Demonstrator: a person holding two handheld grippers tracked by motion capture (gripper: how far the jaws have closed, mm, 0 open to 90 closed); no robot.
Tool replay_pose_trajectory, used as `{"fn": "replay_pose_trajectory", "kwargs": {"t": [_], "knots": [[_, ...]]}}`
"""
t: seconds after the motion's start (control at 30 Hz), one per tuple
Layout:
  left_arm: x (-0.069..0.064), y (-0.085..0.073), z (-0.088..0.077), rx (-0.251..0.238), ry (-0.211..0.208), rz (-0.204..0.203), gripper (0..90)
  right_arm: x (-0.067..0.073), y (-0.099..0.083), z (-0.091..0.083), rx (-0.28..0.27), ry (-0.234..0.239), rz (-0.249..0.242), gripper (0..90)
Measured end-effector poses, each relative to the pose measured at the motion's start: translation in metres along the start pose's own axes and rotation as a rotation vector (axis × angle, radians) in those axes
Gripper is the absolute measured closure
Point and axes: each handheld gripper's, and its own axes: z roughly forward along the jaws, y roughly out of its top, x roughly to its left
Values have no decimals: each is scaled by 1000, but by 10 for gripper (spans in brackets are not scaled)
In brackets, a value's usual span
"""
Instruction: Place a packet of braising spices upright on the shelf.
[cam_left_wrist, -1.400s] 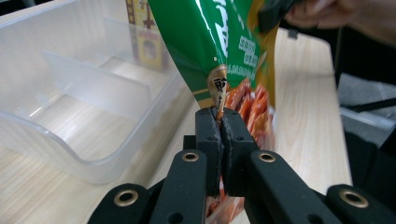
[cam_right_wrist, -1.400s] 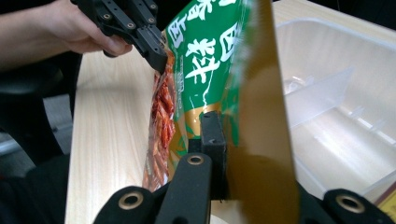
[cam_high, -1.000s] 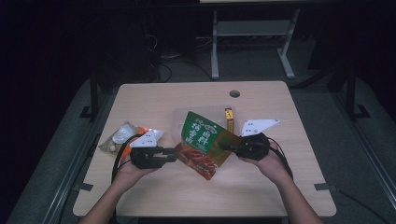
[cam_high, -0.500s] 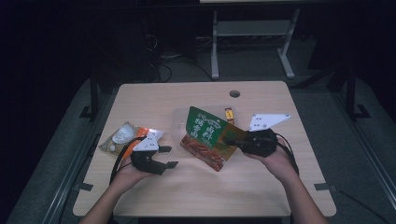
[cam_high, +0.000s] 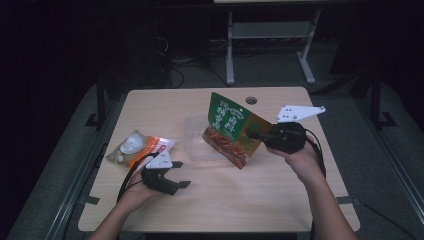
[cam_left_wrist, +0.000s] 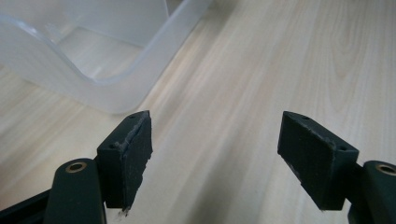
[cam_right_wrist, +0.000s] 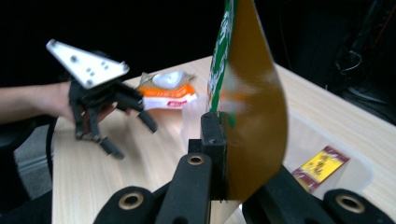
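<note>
While your right gripper (cam_high: 252, 134) pinches the green-and-orange snack pouch (cam_high: 231, 129) upright above the clear plastic tub (cam_high: 192, 131), your left gripper (cam_high: 181, 174), jaws just spread, sits empty nearby.

— What colours are on the snack bag (cam_high: 229, 129)?
— Green at the top with pale lettering, red-orange food print lower down; in the right gripper view its back is plain golden brown.
— And the packet (cam_high: 140, 148) on the left?
— Orange and white, with a red label and a round whitish patch.
— The box (cam_left_wrist: 100, 49)?
— Clear, slightly milky plastic.
— The small sachet (cam_right_wrist: 320, 164)?
— Yellow with dark red edges.
— The tools?
— Both the left gripper (cam_high: 176, 175) and the right gripper (cam_high: 251, 134) are black, each topped with a pale grey plate.
— The table (cam_high: 165, 105)?
— Light wood grain, beige.
</note>
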Motion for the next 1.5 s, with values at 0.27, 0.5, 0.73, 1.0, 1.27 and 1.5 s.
{"fn": "replay_pose_trajectory", "kwargs": {"t": [0.27,0.5,0.73,1.0,1.27,1.5], "knots": [[-10,-14,-10,13,7,-32,255,-12,15,1,-37,-55,29,900],[-13,-18,-15,3,15,-51,255,-19,26,11,-54,-106,54,900],[-14,-19,-14,6,7,-49,255,-26,25,25,-50,-143,71,900],[-14,-19,-13,10,6,-50,255,-30,22,36,-32,-176,82,900],[-13,-20,-13,18,7,-55,255,-33,15,48,-25,-171,85,900],[-13,-21,-13,20,4,-51,255,-34,11,55,-12,-169,82,900]]}}
